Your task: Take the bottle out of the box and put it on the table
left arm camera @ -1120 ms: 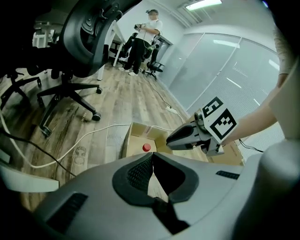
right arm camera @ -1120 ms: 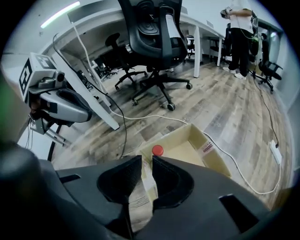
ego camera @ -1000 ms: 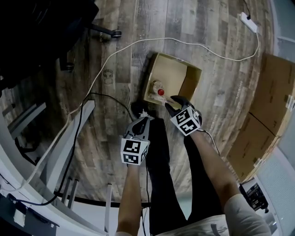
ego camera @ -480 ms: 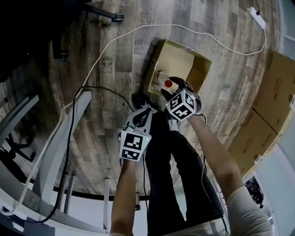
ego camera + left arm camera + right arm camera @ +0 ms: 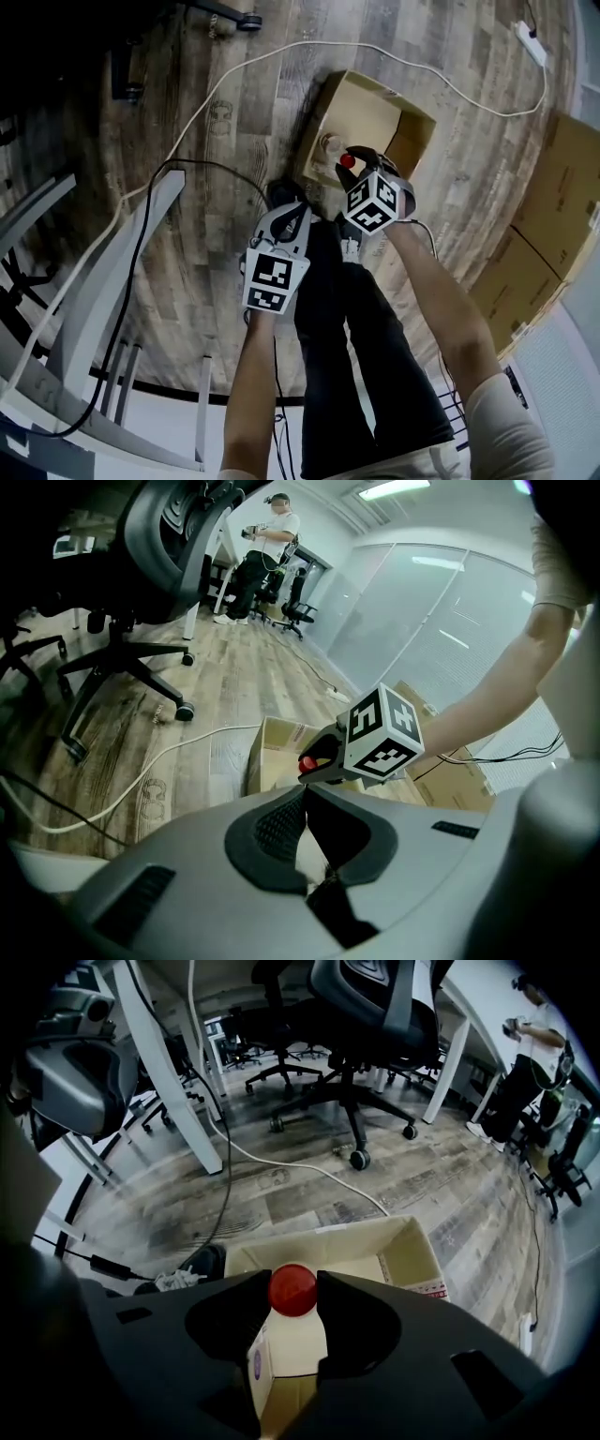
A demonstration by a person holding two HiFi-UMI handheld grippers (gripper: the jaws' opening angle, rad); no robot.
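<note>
An open cardboard box [image 5: 317, 141] stands on the wooden floor, also seen in the left gripper view [image 5: 272, 752] and the right gripper view [image 5: 394, 1241]. Inside it a clear bottle [image 5: 330, 146] with a red cap [image 5: 292, 1288] stands upright. My right gripper [image 5: 354, 159] points steeply down into the box. Its jaws are closing, and the cap sits between them, touching both. My left gripper [image 5: 296, 210] hovers nearer me, beside the box and outside it. In its own view the left gripper [image 5: 305, 794] has its tips together with nothing between them.
A white cable [image 5: 234, 75] and a black cable [image 5: 150, 216] run over the floor left of the box. A power strip [image 5: 532, 42] and large cardboard boxes [image 5: 553, 187] lie to the right. White desk legs [image 5: 122, 272], an office chair [image 5: 141, 536] and my shoe [image 5: 281, 197] are close by.
My right gripper has gone down from the box's near edge into the box; the red cap now sits between its jaws. The left gripper has sunk a little.
</note>
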